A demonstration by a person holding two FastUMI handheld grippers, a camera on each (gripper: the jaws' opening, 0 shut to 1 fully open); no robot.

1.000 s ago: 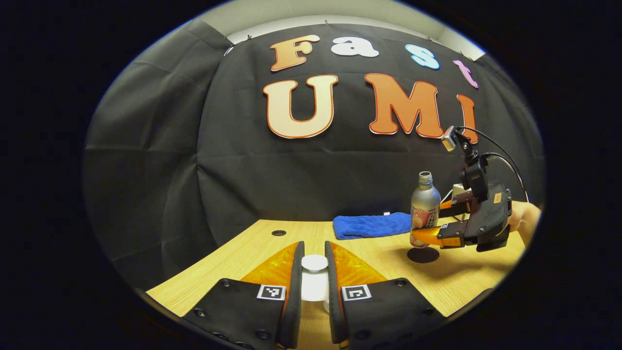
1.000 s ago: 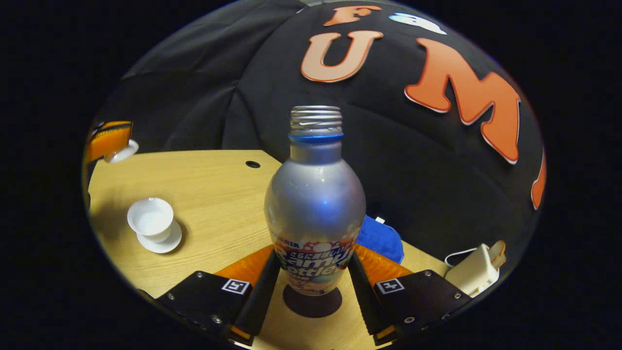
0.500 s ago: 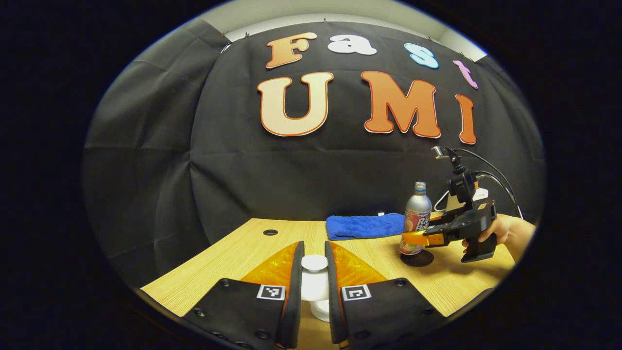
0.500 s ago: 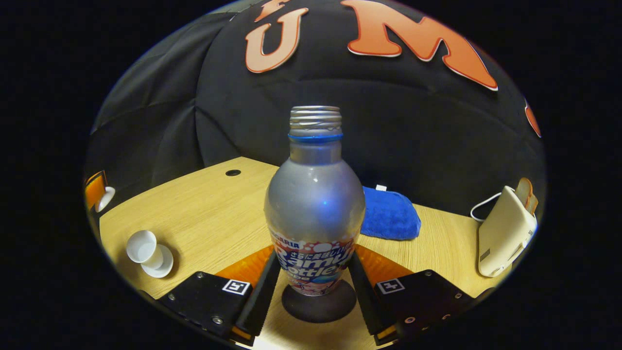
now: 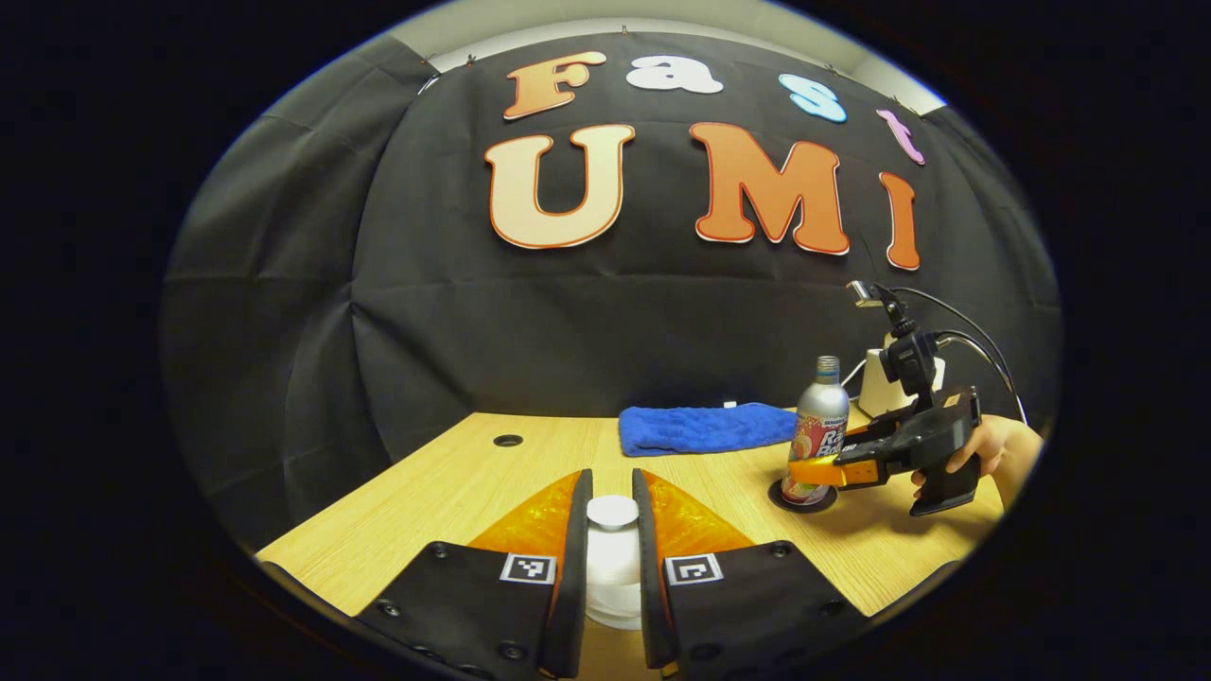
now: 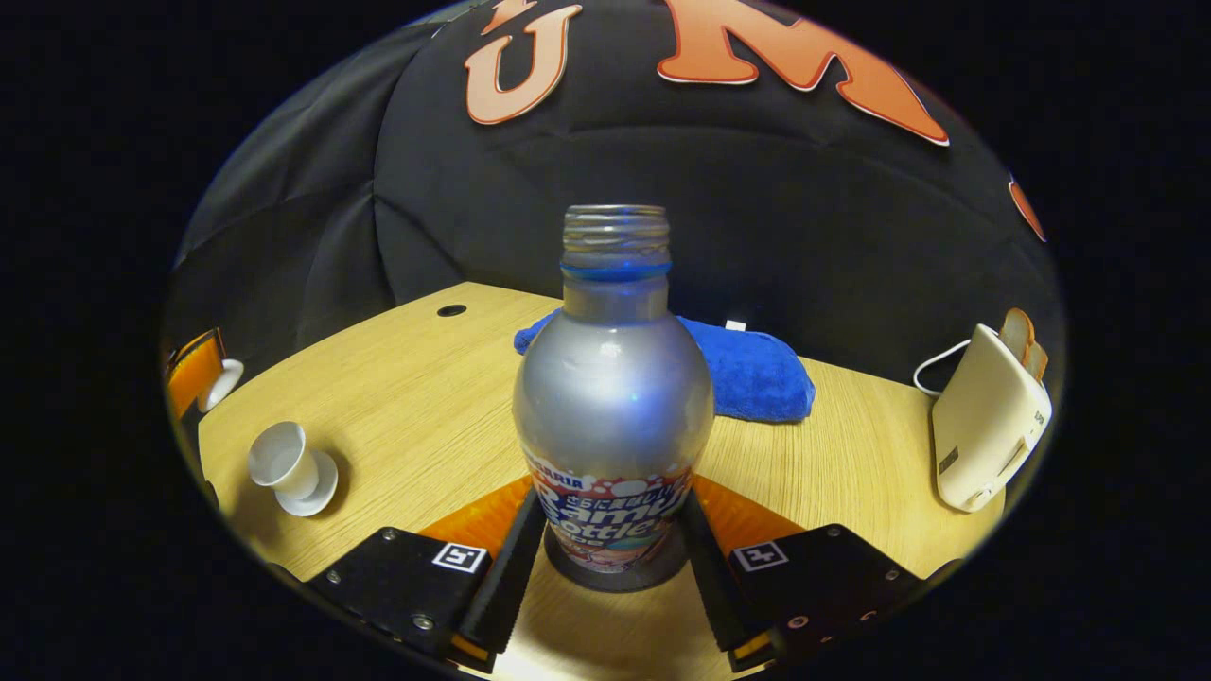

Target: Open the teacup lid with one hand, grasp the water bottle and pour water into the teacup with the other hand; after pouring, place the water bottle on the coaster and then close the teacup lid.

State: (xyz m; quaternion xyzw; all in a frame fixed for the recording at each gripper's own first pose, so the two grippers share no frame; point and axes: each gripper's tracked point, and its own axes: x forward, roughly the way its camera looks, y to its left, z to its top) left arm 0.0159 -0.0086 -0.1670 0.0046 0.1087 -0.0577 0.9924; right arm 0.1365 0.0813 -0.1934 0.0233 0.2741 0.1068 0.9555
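in the left gripper view, the left gripper (image 5: 612, 567) is pinching the white lid (image 5: 612, 512) between its fingers, above the bench (image 5: 454, 492). the right gripper (image 5: 821, 470) is gripping the bottle (image 5: 819, 427) on the coaster (image 5: 802, 498).

in the right gripper view, its fingers are clamping the upright bottle (image 6: 613, 397) on the coaster (image 6: 615, 575); the uncovered teacup (image 6: 282, 453) is sitting far left, the blue cloth (image 6: 757, 376) behind.

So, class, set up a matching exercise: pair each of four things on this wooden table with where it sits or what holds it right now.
Things:
1. silver metal water bottle
2. small white teacup lid
3. open white teacup
4. folded blue cloth

Places:
A. on its white saucer
B. on the round dark coaster
C. along the table's far edge
D. between the left hand-held gripper fingers

Pairs: 1-B, 2-D, 3-A, 4-C
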